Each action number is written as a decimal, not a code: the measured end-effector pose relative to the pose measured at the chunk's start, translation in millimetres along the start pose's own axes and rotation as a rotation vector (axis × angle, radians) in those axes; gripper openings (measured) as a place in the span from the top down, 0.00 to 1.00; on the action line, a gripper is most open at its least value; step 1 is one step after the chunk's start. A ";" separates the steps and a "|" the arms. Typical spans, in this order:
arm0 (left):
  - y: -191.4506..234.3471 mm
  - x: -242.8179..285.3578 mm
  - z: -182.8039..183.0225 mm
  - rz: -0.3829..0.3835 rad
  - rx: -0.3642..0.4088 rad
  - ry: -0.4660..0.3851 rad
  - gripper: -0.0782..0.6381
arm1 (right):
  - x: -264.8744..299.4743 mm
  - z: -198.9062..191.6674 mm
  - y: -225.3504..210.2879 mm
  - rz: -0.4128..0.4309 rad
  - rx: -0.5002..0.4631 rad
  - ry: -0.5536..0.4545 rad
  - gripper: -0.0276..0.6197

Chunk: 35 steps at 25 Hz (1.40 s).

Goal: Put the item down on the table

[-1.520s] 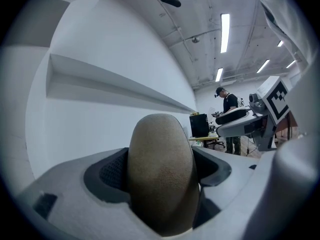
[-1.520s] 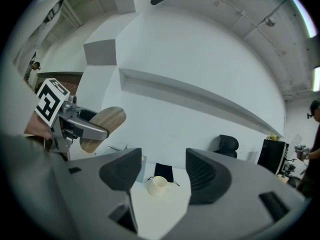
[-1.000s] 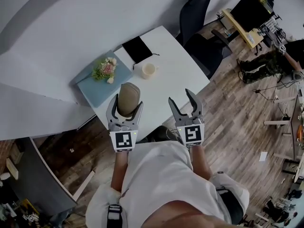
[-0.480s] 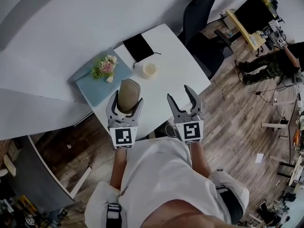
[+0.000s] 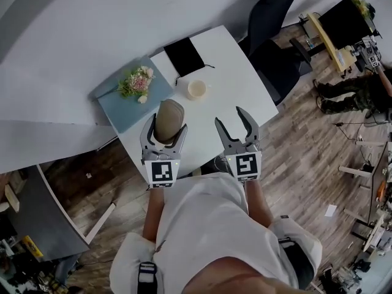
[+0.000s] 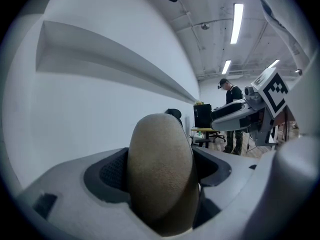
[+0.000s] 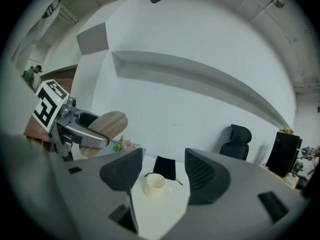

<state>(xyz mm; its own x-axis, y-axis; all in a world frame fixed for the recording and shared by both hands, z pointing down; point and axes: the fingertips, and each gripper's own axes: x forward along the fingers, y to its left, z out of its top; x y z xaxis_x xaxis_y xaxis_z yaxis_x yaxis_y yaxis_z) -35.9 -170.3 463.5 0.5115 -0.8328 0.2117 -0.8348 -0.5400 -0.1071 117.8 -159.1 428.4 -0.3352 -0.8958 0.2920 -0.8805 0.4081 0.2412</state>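
One item (tan) in left gripper

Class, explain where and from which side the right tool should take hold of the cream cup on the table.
Probably its round side wall, jaws astride it, coming level from the near edge of the table: the cup stands upright, apart from the pouch, and the open right tool faces it.

white short-sleeved t-shirt, seen from above
left hand-held gripper and right hand-held gripper: pale grey shells, dark inside the jaws, each with a black-and-white marker cube.
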 end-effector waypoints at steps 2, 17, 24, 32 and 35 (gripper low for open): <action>-1.0 5.1 -7.1 0.003 -0.002 0.021 0.34 | 8.4 -5.6 0.6 0.020 0.001 -0.008 0.54; -2.4 30.0 -59.3 0.009 -0.035 0.149 0.34 | 47.9 -45.5 15.4 0.131 0.022 0.057 0.56; -2.7 38.4 -79.6 0.002 -0.040 0.203 0.34 | 62.5 -64.7 23.0 0.163 0.038 0.094 0.57; -4.5 47.1 -112.4 -0.009 -0.080 0.266 0.34 | 77.5 -87.4 34.4 0.202 0.043 0.147 0.57; -6.3 52.2 -121.6 -0.015 -0.085 0.285 0.34 | 82.6 -96.3 36.2 0.214 0.045 0.166 0.58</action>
<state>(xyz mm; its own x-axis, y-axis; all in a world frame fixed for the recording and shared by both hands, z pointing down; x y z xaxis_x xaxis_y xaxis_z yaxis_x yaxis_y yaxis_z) -28.7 -195.5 593.3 0.4566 -0.7505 0.4779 -0.8478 -0.5299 -0.0221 90.6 -201.4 550.4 -0.4587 -0.7475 0.4804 -0.8110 0.5732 0.1176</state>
